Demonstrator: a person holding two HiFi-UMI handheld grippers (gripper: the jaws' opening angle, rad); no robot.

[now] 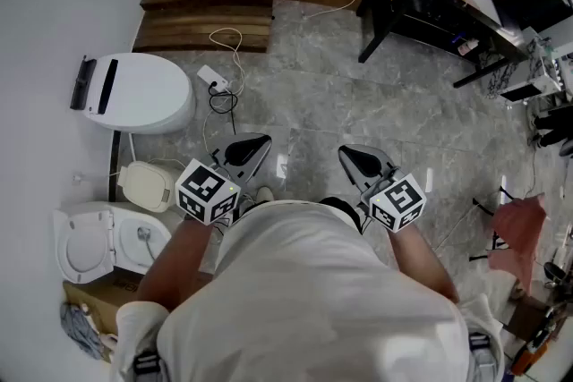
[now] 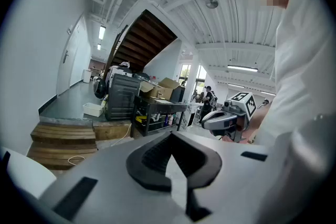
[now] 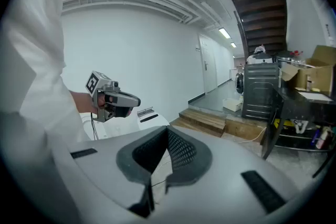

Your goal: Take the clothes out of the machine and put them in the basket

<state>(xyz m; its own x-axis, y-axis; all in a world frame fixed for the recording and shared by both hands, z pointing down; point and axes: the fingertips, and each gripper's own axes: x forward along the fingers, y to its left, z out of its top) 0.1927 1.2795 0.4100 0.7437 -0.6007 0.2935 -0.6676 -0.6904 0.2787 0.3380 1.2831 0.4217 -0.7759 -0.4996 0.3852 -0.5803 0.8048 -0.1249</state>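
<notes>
**Head view.** The left gripper [image 1: 248, 149] and the right gripper [image 1: 363, 161] are held side by side in front of the person's white shirt [image 1: 313, 282]. They are well apart and both point toward the top of the frame. The grey floor [image 1: 358, 103] ahead of them is open as far as the wooden steps [image 1: 210, 9] at top centre.
- Left edge: a white wall and a closed white machine [image 1: 143, 89].
- Right edge: the legs of a black table [image 1: 421, 4] at upper right.
- A white cable [image 1: 224, 40] loops on the floor between the steps and the grippers.
- The open-lid machine [image 1: 121, 219] sits at lower left, just beside the person's left arm. Its contents cannot be made out.
- Above it is a beige plastic item [image 1: 148, 183]. Whether this is the basket cannot be told.
- A cardboard box [image 1: 98, 295] with grey-blue cloth [image 1: 79, 326] lies at the bottom left corner.

**Left gripper view.** The claw is closed, tips together, with nothing between them. The right gripper is at centre right. The steps are at lower left.

**Right gripper view.** The claw is likewise closed and empty. The left gripper is at centre left, with the closed white machine below it.

**Writing.** The only print is the black-and-white square markers on the cubes. No lettering is legible.
</notes>
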